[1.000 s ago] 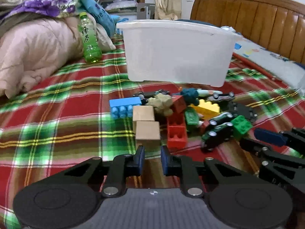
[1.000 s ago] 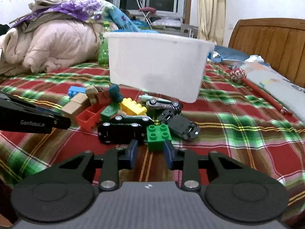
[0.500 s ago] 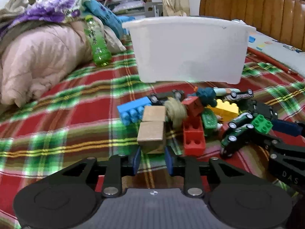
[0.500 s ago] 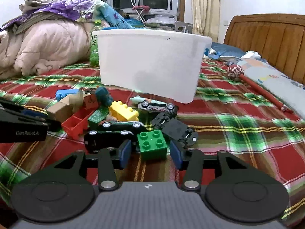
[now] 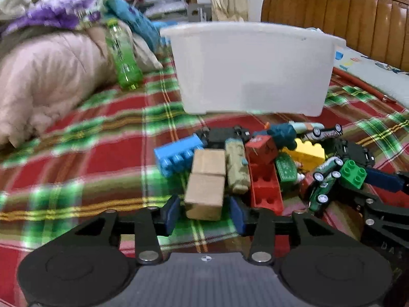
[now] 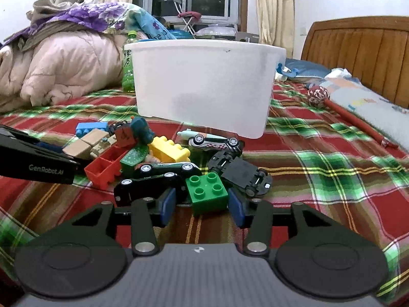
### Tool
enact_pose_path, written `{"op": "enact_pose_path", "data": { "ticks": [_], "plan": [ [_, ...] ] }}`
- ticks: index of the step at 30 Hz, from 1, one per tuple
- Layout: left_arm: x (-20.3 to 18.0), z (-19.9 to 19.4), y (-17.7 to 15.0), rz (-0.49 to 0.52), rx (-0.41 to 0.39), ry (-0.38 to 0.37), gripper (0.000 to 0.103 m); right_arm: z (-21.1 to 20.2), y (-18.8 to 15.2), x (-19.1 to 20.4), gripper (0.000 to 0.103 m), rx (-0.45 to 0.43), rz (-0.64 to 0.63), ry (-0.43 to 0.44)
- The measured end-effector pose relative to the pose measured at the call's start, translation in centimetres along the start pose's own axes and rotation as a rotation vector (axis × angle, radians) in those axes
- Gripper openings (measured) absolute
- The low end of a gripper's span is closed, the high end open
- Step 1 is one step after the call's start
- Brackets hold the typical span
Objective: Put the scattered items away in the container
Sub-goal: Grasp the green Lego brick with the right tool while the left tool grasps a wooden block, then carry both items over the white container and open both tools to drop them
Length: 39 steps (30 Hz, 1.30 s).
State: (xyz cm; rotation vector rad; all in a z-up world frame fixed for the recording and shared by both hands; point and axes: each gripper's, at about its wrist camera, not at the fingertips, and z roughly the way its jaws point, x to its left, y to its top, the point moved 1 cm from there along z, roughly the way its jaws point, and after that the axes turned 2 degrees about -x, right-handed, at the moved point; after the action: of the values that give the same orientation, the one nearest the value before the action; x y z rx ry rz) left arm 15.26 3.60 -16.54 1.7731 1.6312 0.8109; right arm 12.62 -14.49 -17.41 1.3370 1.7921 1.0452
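Fingers parted on both grippers: left gripper (image 5: 204,213) straddles a square wooden block (image 5: 204,195), right gripper (image 6: 202,207) a studded green brick (image 6: 207,190).
Both lie before the smooth white tub (image 6: 204,84) on a plaid bedspread (image 6: 319,179).

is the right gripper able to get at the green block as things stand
Probably yes. The right gripper is open with the green block sitting between its blue pads, nothing lying over it. The black toy car crowds the left pad, so closing may nudge it.
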Motion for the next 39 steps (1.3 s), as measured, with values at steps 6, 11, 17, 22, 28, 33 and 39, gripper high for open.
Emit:
{"op": "enact_pose_path", "data": {
  "ticks": [6,11,17,22,28,33,39],
  "plan": [
    [-0.3,-0.2,-0.1,0.026,0.010,0.016,0.033,0.8,-0.2,0.0,0.048,0.012,0.000,0.000],
    [-0.5,-0.9,-0.5,0.042,-0.011,-0.010,0.033,0.4,-0.2,-0.2,0.034,0.010,0.012,-0.006],
    [0.2,-2.5,0.2,0.021,-0.025,-0.039,0.033,-1.9,0.9,-0.5,0.034,-0.037,0.044,-0.001],
    [0.5,-4.6,3.2,0.012,-0.059,-0.082,0.033,-3.1,3.2,-0.6,0.034,-0.069,0.032,0.011],
    [-0.4,-4.9,9.4,0.014,-0.118,-0.112,0.033,-2.9,8.9,-2.6,0.034,-0.135,0.070,-0.005],
    [-1.1,-3.9,14.7,0.013,-0.161,-0.120,0.033,-1.0,13.1,-4.3,0.034,-0.161,0.091,-0.021],
    [-2.2,-0.6,19.5,0.004,-0.159,-0.131,0.033,3.1,16.1,-5.5,0.034,-0.137,0.122,-0.001]
  ]
}}
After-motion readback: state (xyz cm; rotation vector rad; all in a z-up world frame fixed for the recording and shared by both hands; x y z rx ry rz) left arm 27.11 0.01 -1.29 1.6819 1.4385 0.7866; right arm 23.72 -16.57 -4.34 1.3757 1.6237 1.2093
